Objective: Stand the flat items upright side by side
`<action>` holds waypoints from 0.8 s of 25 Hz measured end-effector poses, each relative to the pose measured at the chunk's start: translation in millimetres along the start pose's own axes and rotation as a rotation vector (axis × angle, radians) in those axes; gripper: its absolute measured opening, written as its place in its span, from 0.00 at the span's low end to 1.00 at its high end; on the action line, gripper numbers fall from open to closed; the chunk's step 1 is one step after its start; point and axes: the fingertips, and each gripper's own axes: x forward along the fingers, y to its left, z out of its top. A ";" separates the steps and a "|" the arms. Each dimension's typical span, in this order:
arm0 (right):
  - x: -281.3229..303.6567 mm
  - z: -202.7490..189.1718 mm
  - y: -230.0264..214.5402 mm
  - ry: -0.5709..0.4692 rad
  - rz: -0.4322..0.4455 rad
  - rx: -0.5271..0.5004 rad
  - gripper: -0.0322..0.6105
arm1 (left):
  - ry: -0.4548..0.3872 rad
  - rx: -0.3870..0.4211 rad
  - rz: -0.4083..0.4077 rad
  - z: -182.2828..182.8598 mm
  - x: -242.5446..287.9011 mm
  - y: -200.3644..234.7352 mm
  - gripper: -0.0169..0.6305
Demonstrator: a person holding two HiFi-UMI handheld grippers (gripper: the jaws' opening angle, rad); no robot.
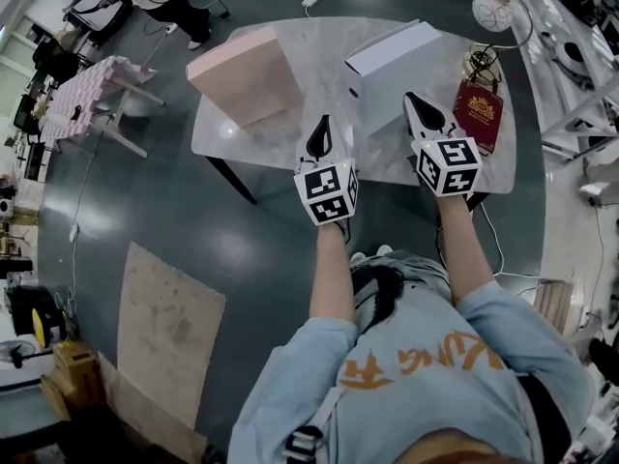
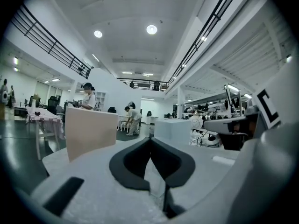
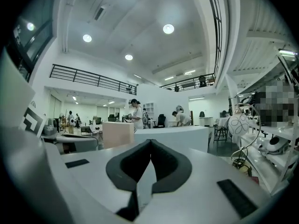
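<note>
Pink box (image 1: 247, 75) & white box (image 1: 392, 66) stand upright mid-desk (image 1: 261, 148), apart, not yet side by side; red booklet (image 1: 478, 114) lies flat at right. L gripper (image 1: 325, 121) & R gripper (image 1: 412, 99) fingers closed, empty; I'm approaching, prob. to nudge.

A pink box (image 1: 247, 73) stands upright at upper centre-left. A white box (image 1: 392, 61) sits apart to its right, and a red booklet (image 1: 479, 114) lies flat further right.
</note>
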 end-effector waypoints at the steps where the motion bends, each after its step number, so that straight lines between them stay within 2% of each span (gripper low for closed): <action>1: 2.5 -2.5 -1.6 0.008 0.004 0.008 0.05 | 0.008 0.006 0.005 -0.7 1.6 -0.2 0.05; 6: 15.2 -11.6 -7.1 0.026 0.009 0.037 0.05 | 0.034 0.035 0.029 -3.2 6.8 5.5 0.05; 12: 30.2 -23.7 3.1 0.047 -0.008 0.052 0.05 | 0.061 0.037 0.056 -12.9 3.8 42.0 0.05; 20: 58.4 -43.1 9.1 0.036 -0.133 0.054 0.05 | 0.063 -0.008 -0.021 -36.8 20.9 115.0 0.05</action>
